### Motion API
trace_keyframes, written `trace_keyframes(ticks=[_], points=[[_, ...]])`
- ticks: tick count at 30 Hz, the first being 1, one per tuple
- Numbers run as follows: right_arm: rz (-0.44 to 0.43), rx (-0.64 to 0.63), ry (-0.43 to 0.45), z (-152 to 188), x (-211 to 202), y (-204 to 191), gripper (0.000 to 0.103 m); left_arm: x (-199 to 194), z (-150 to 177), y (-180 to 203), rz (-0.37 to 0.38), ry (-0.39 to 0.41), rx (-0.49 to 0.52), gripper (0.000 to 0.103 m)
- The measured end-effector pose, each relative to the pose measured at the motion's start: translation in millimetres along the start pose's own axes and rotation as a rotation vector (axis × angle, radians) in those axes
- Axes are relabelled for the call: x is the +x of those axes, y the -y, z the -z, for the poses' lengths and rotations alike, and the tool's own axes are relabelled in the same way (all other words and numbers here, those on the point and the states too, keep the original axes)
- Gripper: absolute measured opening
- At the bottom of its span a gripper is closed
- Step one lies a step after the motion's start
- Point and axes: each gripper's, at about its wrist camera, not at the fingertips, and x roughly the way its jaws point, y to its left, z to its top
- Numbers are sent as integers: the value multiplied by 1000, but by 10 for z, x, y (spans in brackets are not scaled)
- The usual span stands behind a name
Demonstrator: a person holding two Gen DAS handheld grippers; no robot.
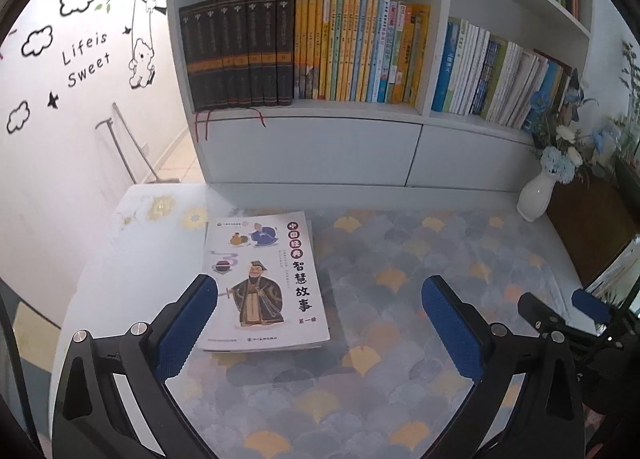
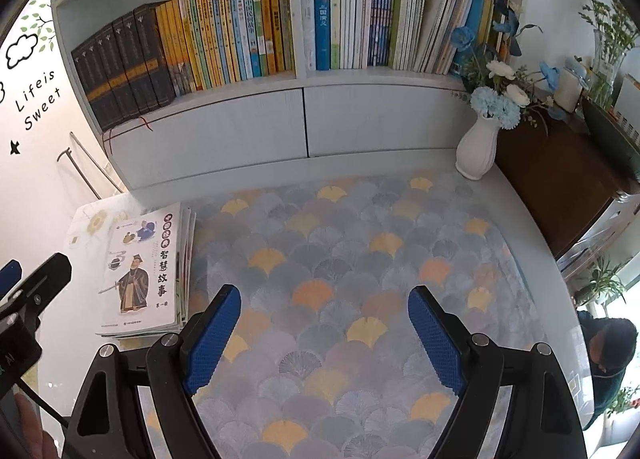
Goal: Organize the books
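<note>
Blue-padded fingers on both grippers are spread wide with nothing in them. The left gripper (image 1: pixel 320 323) hangs over the patterned surface (image 1: pixel 400 339), its left pad right by the stack of books (image 1: pixel 262 279) lying flat near the surface's left edge. The right gripper (image 2: pixel 324 339) hovers further right, over bare cloth. The bookshelf (image 2: pixel 304 119) stands at the far side, the white vase (image 2: pixel 478 147) far right.

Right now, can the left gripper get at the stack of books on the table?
Probably yes: the left gripper is open, and the stack of books lies flat just ahead by its left finger, with nothing between them.
</note>
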Motion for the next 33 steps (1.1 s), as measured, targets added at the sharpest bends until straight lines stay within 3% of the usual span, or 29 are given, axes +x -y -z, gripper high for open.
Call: trace_keyframes(ticks=[7,33], points=[[-2,25,-22,-6,105,26,84,-16,-27,36,-13,32,30,102],[-14,52,-22,57,93,161,84,-46,62,94,10,11,15,102]])
